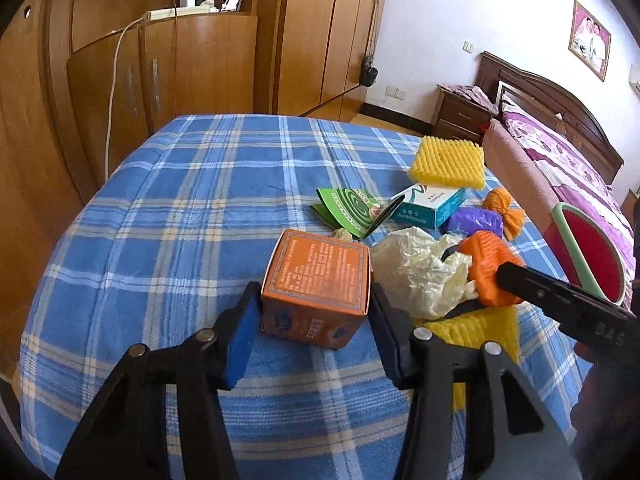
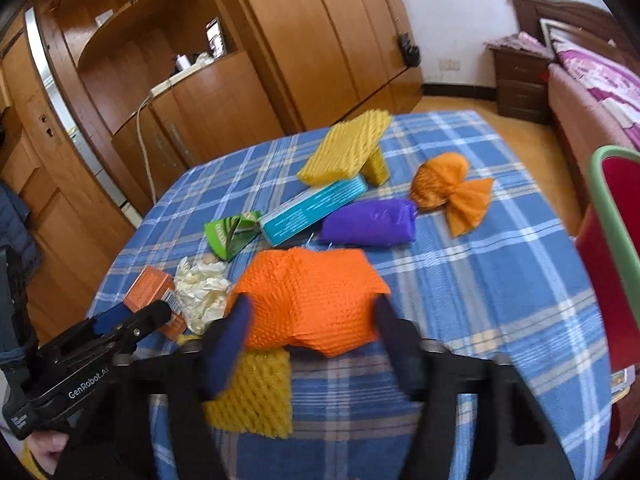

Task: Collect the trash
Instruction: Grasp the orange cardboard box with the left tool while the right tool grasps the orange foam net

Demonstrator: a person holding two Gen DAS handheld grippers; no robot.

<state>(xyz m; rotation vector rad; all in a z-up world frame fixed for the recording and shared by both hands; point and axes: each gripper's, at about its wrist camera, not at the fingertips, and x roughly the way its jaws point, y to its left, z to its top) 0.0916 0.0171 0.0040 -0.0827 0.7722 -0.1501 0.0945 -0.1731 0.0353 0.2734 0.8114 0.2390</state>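
My left gripper (image 1: 316, 320) stands with its jaws on both sides of an orange cardboard box (image 1: 316, 280) on the blue plaid table (image 1: 160, 208); the pads look to touch its sides. The box also shows in the right wrist view (image 2: 150, 286). My right gripper (image 2: 312, 340) is shut on an orange foam net (image 2: 312, 300), held just above the cloth; it also shows in the left wrist view (image 1: 486, 264). A crumpled cream plastic bag (image 1: 420, 268) lies between box and net. A yellow foam net (image 2: 252, 392) lies under the right gripper.
Further back lie a green packet (image 2: 230, 236), a teal box (image 2: 312, 208), a purple roll (image 2: 368, 222), an orange mesh bundle (image 2: 452, 188) and a yellow foam pad (image 2: 344, 148). A red bin with a green rim (image 2: 612, 240) stands at the table's right. Wardrobes and a bed lie behind.
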